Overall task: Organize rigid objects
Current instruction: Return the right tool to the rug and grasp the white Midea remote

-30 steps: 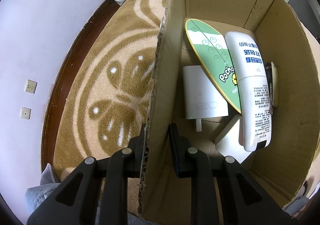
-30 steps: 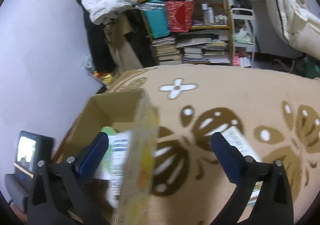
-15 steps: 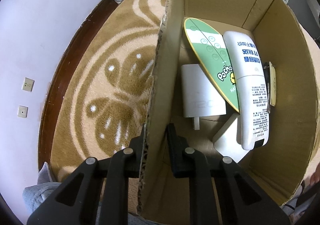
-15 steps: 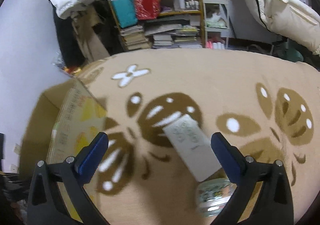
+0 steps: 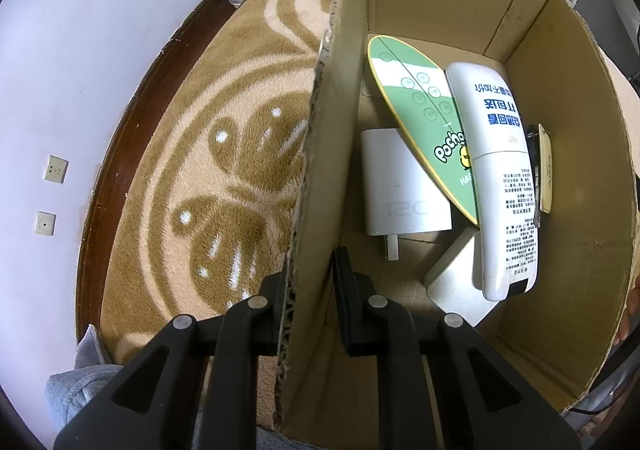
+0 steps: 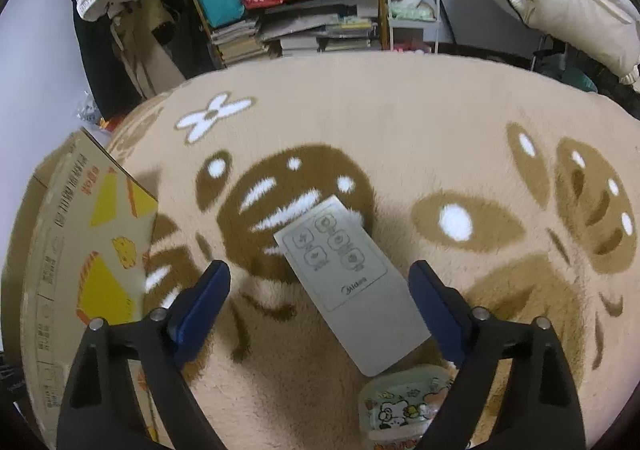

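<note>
A beige rug with brown leaf patterns is spread before a cluttered bookshelf. A flat grey remote with faint button icons is lying on it, between the wide-spread fingers of the right tool. At 9 o'clock a cardboard box is pinched at its wall by the left tool. A small illustrated tin at 6 o'clock is cut off.

- Ahead of the right gripper, its spread jaws straddle a grey remote lying flat on the rug, with open rug on either side of it.
- Left of it stands the cardboard box wall.
- Beneath it, close by, sits a small printed tin.
- Ahead of the left gripper, clamped on the box wall, the box floor is crowded; bare cardboard shows only nearest that gripper.
</note>
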A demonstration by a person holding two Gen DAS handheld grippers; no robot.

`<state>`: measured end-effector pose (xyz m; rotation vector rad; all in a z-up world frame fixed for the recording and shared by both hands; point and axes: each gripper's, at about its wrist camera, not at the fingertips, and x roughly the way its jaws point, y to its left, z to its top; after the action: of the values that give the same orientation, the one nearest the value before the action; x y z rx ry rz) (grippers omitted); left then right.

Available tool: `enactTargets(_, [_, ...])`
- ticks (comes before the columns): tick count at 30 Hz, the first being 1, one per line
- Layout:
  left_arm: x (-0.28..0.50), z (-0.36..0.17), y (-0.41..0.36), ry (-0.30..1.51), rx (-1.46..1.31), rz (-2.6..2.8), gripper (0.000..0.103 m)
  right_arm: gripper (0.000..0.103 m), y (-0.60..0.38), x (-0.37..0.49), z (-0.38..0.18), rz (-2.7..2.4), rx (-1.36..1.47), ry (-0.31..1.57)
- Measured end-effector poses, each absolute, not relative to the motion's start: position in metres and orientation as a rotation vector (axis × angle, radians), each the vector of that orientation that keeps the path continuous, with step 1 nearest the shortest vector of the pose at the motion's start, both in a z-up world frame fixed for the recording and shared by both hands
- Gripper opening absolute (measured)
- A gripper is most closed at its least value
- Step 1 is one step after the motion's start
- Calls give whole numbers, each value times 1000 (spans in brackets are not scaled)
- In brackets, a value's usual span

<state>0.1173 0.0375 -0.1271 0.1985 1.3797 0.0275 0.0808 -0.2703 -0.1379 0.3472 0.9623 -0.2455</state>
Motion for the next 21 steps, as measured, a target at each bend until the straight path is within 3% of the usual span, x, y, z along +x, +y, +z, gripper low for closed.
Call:
enactTargets(4, [118, -128, 37, 1381, 191, 28, 16, 91, -276, 84, -146, -269, 341, 980])
enactTargets(17, [117, -129, 33, 1377, 214, 36, 17, 53, -270, 83, -154, -316, 335, 1010])
enactTargets(21, [116, -129, 32, 1377, 214, 36, 17, 52, -259, 82, -147, -282, 335, 978])
